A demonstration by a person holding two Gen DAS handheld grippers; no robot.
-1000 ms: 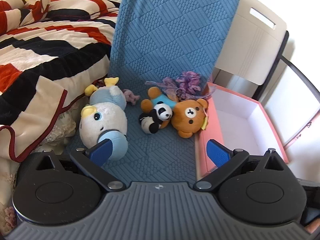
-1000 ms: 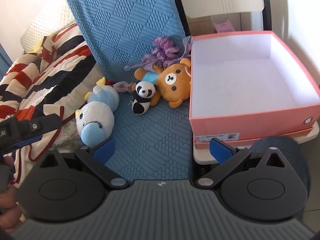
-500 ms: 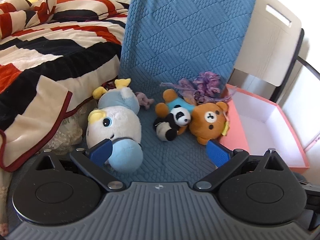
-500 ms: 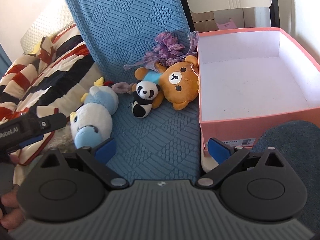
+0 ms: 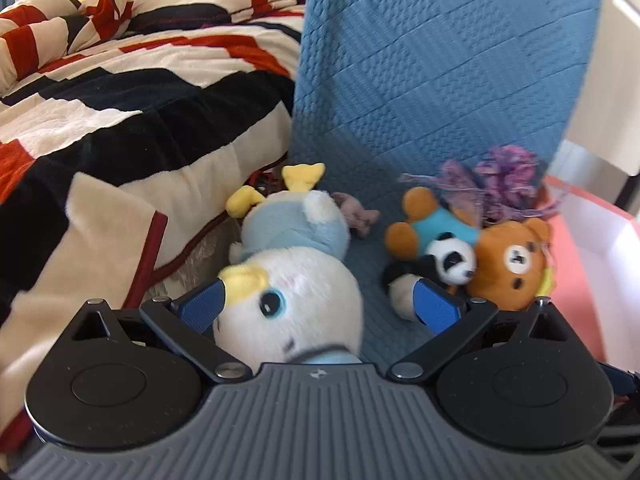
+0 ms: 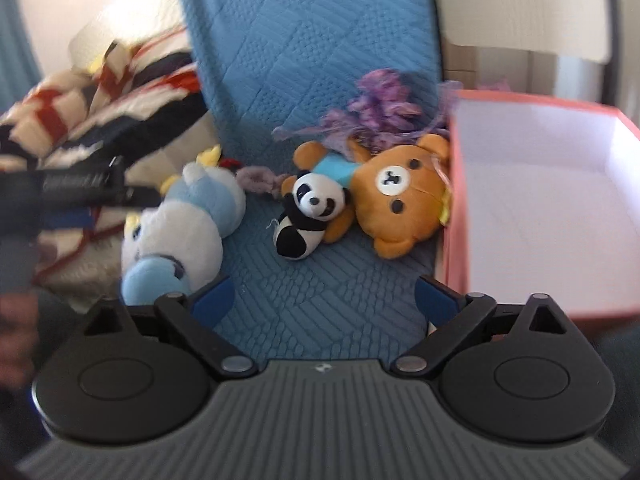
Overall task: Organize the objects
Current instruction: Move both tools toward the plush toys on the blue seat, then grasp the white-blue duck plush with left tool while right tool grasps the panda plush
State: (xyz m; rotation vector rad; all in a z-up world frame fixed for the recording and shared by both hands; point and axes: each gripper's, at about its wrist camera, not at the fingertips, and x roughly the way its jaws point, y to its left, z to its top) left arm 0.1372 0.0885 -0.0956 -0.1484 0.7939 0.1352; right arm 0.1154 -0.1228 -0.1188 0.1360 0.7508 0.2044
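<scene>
The left gripper (image 5: 316, 304) is held open, the white-and-blue plush (image 5: 292, 280) lying head-first between its jaws near the blue cushion's (image 5: 440, 80) front edge, long axis running away. Farther right, the pink box (image 6: 540, 208) is seen; the right gripper (image 6: 324, 300), jaws just narrowing, is empty.
</scene>
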